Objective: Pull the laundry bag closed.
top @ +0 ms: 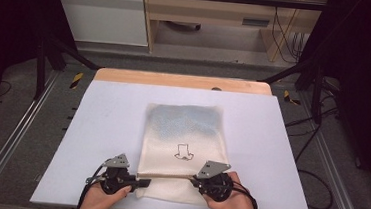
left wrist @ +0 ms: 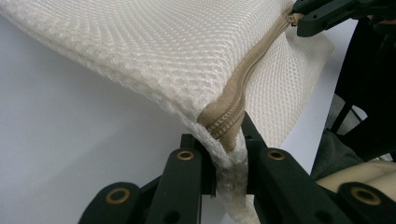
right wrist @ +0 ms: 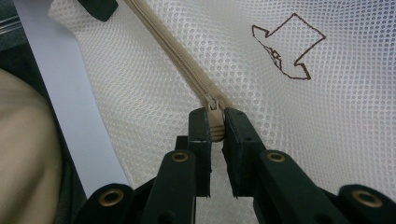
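1. Between the two grippers runs the zip (top: 164,175) of a mesh bag (top: 183,134); the bag lies flat on the table (top: 96,127), stretching away from both hands.
2. Left gripper (left wrist: 229,154): jaws clamped on the bag's corner, right at the zip's end, mesh and tape bunched between them.
3. Right gripper (right wrist: 215,133): jaws closed on the zip pull (right wrist: 213,103), which sits just ahead of the tips; the bag's line-drawn mark (right wrist: 289,46) lies off to its right.
4. Handling, as I judge it: soft, light, floppy mesh (no stiffness of its own), so it will ruck and follow any pull unless held taut. Not fragile, though the open weave could snag on a jaw edge.
5. Where to hold: the tape at the zip's end is the firmest spot for an anchor; the pull is small and may slip out of the jaws if tugged at an angle rather than along the teeth.
6. Count: one bag, one zip, one pull, one mark, two grippers, two hands (top: 228,200).
7. Something bluish shows dimly through the far half of the bag; what it is, I cannot tell.
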`<state>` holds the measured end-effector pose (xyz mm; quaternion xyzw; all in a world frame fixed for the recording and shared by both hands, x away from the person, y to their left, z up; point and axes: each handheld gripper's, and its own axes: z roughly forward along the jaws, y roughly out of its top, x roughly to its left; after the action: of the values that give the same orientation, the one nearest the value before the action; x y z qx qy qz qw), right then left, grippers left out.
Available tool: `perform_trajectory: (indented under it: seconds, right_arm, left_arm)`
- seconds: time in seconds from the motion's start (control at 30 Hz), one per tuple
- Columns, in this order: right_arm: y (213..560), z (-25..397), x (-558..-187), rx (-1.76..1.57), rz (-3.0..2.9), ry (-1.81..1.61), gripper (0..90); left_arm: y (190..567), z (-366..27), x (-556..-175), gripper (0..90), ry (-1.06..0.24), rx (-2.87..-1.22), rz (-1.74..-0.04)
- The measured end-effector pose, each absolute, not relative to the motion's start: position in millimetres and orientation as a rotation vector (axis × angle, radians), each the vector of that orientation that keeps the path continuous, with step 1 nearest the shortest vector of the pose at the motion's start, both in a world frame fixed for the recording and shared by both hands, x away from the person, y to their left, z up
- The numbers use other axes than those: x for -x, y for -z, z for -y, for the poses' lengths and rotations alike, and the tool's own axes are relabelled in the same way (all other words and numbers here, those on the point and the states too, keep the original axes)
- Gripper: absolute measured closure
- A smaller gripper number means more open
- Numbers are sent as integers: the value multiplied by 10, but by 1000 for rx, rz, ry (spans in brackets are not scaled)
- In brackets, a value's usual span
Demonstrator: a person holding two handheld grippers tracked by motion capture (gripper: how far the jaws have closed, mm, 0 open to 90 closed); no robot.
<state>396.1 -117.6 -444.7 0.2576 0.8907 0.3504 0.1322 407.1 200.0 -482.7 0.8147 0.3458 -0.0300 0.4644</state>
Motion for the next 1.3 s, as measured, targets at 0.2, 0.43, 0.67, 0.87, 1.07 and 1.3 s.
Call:
perform_trajectory:
  seconds: [0.2,0.43,0.67,0.87,1.07,1.3]
  right_arm:
    - [4432,1184,-3943,-739,-2565,-1010,816]
    - [4435,1232,-3945,-765,-2558,-1002,815]
    - [4445,1260,-3947,-776,-2560,-1004,815]
    - [4454,1290,-3952,-794,-2552,-1002,815]
    - [4459,1311,-3961,-798,-2548,-1004,815]
    - [4444,1337,-3964,-806,-2535,-991,814]
  left_arm:
    - [4826,-2001,-4070,826,73,-2001,-850]
    - [4825,-2002,-4070,826,73,-1999,-850]
    - [4825,-2005,-4073,826,73,-2002,-848]
    - [4829,-2007,-4074,826,72,-2001,-851]
    - [4830,-2007,-4073,827,70,-2001,-852]
    - [4823,-2003,-4070,827,63,-2002,-851]
